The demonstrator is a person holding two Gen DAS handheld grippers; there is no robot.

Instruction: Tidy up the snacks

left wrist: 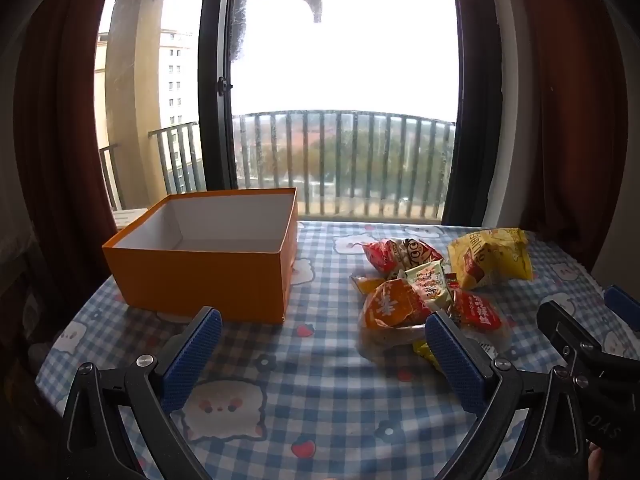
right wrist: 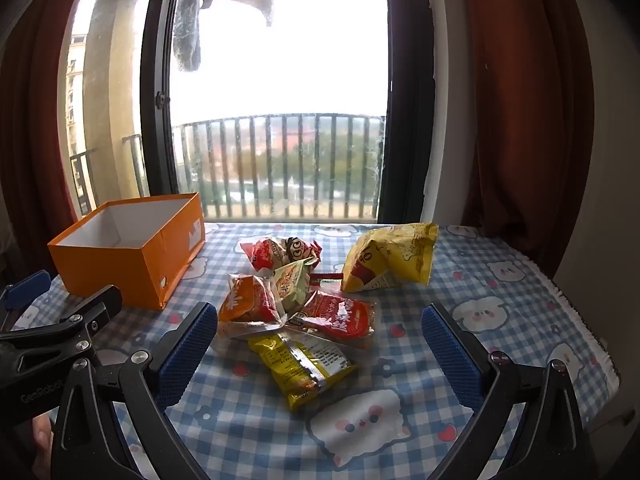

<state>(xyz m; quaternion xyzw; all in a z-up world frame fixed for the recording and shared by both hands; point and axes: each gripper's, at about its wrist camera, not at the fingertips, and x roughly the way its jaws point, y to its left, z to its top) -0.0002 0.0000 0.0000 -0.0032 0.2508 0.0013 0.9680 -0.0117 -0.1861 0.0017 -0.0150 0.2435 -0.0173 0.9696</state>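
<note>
The left claw (left wrist: pixel 322 354) hovers above the near part of the counter (left wrist: pixel 320 412), its 2 blue-padded fingers (left wrist: pixel 192 360) spread as wide as they go and gripping nothing. The right claw (right wrist: pixel 320 354) hovers just the same, fully spread and empty, with the nearest snack packets showing between its fingers (right wrist: pixel 452 356) but untouched.

The counter wears a blue-and-white checked cloth printed with white bears and small hearts. On its far left stands an open orange box (left wrist: pixel 208 264), white inside, with nothing visible in it. To the right of the box, well apart from it, lies a loose heap of snack packets. A big yellow bag (right wrist: pixel 390 258) sits at the far right of the heap. A red-and-white packet with a cartoon face (right wrist: pixel 280 252) lies at the far side, a pale green packet (right wrist: pixel 294 282) just nearer, an orange packet (right wrist: pixel 250 300) to its left, a red packet (right wrist: pixel 340 314) to its right, and a yellow packet (right wrist: pixel 302 364) nearest of all.

Beyond the counter is a tall window (right wrist: pixel 276 80) with a railing (right wrist: pixel 280 164) outside and dark red curtains (right wrist: pixel 520 100) at either side.
</note>
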